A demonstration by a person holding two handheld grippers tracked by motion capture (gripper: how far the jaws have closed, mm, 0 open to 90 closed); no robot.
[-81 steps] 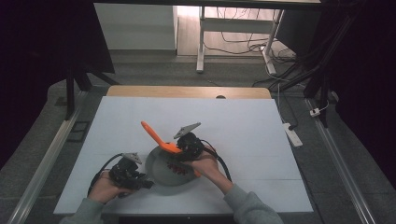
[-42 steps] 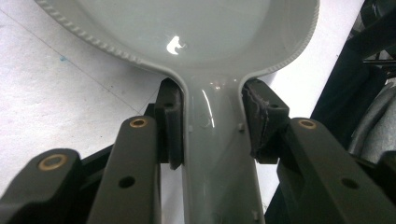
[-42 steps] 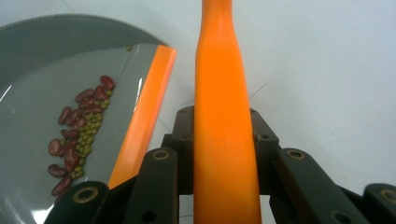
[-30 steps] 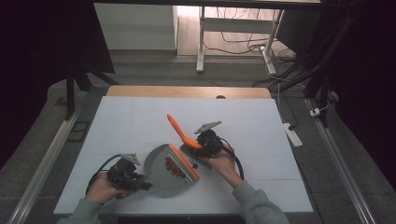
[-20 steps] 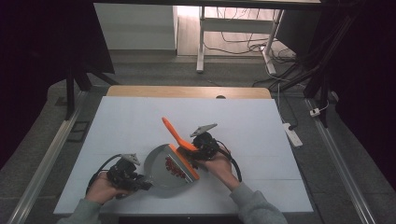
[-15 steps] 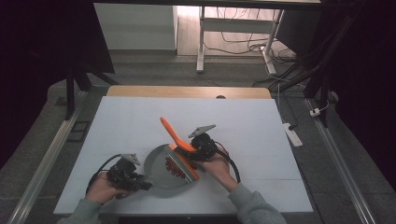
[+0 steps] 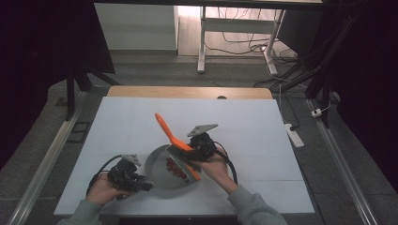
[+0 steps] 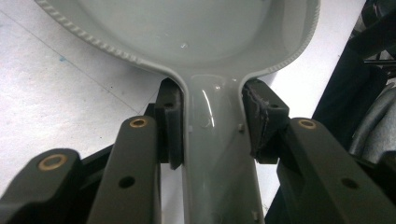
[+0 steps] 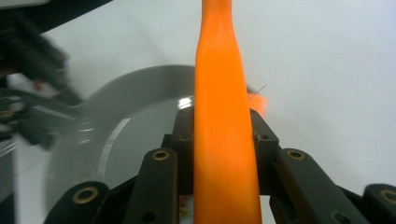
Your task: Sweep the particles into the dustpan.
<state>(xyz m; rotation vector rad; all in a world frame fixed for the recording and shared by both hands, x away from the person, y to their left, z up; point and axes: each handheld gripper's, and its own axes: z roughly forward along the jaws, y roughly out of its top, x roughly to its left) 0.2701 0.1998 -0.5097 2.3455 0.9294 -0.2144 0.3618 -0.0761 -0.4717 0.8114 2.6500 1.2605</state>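
Grey pan (image 7: pixel 164 168): set on the white bench (image 7: pixel 263 136), near its front edge and a little left of the middle; handle turned toward the front-left corner. Handle (image 8: pixel 217 154): clamped between the pads of the left gripper (image 7: pixel 126 174), whose jaws are closed against both its sides, as seen in the left gripper view (image 8: pixel 212 123). Red pieces (image 7: pixel 174 168): a small heap, lying in the right half of the pan; kind cannot be told. Orange spatula (image 7: pixel 176 145): gripped at mid-length by the right gripper (image 7: pixel 199 149), jaws pressed tight on the handle in the right gripper view (image 9: pixel 223 140); handle end raised and tilted toward the bench's rear-left, blade end laid down over the pan's right rim, just beside the red pieces. Both grippers are held in a person's hands, forearms in grey sleeves entering over the front edge. Cables trail from each gripper across the bench.
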